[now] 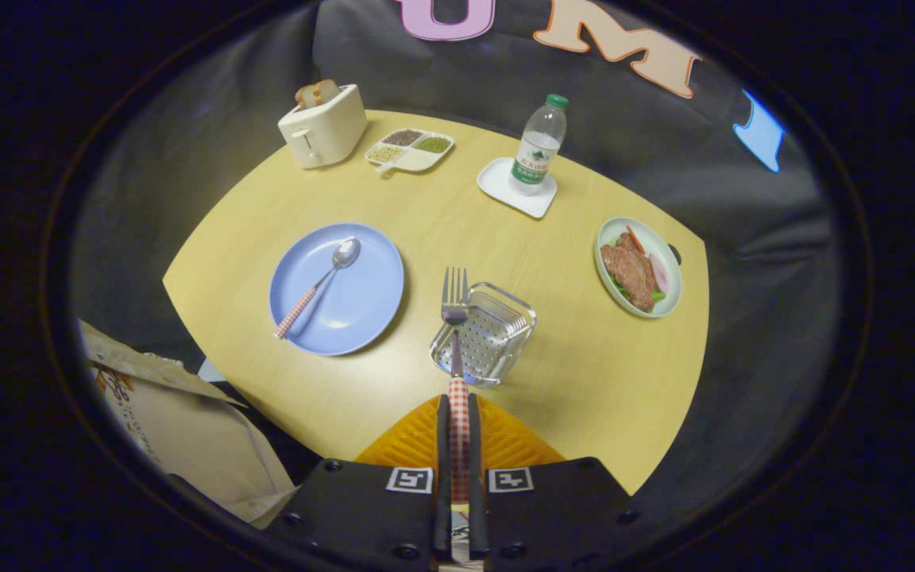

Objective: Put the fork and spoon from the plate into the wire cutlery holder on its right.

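My tool (pixel 457 413) is clenched on the fork (pixel 455 318) by its checked handle, tines pointing ahead over the near left rim of the wire holder (pixel 485 334). The spoon (pixel 321 284) lies on the blue plate (pixel 362 306), left of the holder on the bench (pixel 584 381).

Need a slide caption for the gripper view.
Tool shut on fork above wire holder; spoon on blue plate.

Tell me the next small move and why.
Probably lower the fork into the holder and let go. The gripper is shut on its handle, its tines up over the holder's far rim. The spoon waits on the plate.
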Action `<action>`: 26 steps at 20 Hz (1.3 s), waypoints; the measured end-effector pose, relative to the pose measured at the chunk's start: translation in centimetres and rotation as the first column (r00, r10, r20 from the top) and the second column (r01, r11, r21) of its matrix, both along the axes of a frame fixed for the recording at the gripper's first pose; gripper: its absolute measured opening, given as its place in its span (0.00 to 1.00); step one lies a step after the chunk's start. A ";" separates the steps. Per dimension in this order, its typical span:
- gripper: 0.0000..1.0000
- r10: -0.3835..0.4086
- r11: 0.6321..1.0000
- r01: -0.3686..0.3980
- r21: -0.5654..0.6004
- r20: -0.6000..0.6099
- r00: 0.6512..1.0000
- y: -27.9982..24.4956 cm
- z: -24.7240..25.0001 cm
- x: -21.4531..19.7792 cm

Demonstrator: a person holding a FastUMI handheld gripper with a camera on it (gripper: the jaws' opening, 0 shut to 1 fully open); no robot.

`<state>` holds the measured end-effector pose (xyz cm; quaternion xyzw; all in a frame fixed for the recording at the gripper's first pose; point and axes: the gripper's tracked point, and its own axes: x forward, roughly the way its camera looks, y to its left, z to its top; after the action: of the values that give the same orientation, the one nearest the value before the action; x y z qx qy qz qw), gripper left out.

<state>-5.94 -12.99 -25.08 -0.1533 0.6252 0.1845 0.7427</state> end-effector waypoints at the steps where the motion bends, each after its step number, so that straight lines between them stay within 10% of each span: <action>1: 0.11 0.002 1.000 -0.002 -0.015 -0.023 1.000 -0.7 -0.1 -0.4; 26: 0.11 0.008 0.990 -0.063 -0.126 -0.390 0.921 -1.1 -7.5 1.9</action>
<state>-4.06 -14.06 -32.55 -0.1753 0.7683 0.1816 0.5883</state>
